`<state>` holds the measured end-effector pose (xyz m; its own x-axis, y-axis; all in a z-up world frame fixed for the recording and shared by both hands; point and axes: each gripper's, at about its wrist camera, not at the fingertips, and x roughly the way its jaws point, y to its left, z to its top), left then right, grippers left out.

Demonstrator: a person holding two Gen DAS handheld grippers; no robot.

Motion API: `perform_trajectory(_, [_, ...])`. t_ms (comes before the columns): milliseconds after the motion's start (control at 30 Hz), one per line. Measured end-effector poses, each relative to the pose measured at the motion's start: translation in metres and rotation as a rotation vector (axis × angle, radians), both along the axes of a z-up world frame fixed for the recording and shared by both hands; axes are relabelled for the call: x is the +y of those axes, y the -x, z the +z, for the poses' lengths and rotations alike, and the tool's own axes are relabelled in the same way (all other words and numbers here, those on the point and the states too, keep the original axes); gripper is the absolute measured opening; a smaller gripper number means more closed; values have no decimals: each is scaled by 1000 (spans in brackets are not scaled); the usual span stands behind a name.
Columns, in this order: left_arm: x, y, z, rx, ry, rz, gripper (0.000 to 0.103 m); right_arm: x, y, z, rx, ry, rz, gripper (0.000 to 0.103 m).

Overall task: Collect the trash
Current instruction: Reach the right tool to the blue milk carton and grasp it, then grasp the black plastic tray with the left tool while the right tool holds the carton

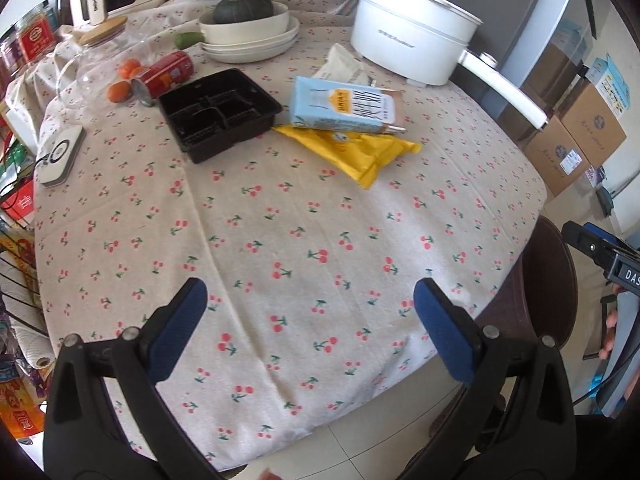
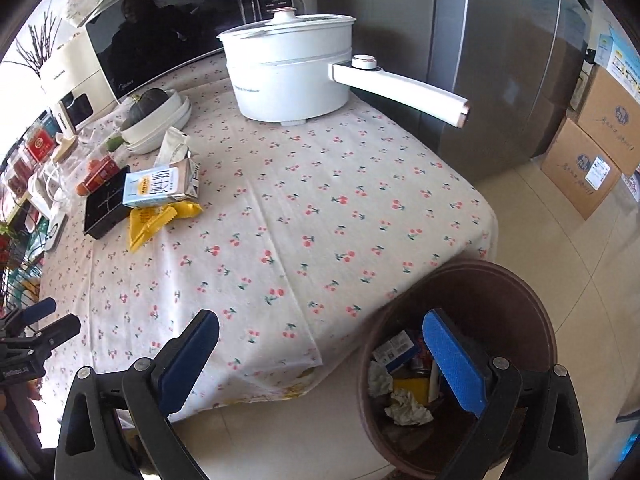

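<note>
Right gripper (image 2: 320,356) angled downward, fingers wide apart, nothing between; one finger over table edge, other over brown bin (image 2: 532,300) holding crumpled paper and packets. Left gripper (image 1: 310,320) tilted down above cherry-print tablecloth (image 1: 300,220), fingers spread, empty. Farther: yellow wrapper (image 1: 360,152) under blue carton (image 1: 344,108), black tray (image 1: 218,112) beside, red can (image 1: 166,74) on its side. White pot (image 1: 412,46) at back.

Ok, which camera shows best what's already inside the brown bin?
Right wrist: it looks down into the brown bin, showing crumpled paper and a small box. Left wrist catches only the bin's outer wall beyond the table edge.
</note>
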<state>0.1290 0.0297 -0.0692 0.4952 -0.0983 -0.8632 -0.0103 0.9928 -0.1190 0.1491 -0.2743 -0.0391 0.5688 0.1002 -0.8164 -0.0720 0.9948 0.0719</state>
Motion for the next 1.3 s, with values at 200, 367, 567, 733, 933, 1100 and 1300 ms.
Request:
perform_trajectory(200, [36,-5,-3,4,-45,54,102,59,-22,-5,2,-16,64,103])
perform_trajectory(367, [61,-6,-2,-14,-107,89,102,105,-47,-14,19,-16,112,103])
perform_trajectory(567, [89,-7,-3,-14,-102,122,102,169,-88,-15,-40,156,305,103])
perform_trajectory(733, [110,-8,-2,-15,-97,148,102,225,-113,-21,-137,419,516,102])
perform_trajectory(933, [130,-10,-7,0,-77,198,102,263,-142,-52,-54,546,645,92])
perform_trajectory(1100, [131,-10,-13,22,-77,196,102,272,-158,-71,-4,597,629,75])
perform_trajectory(1300, [125,-12,-12,19,-52,175,102,254,-148,-52,-19,540,548,59])
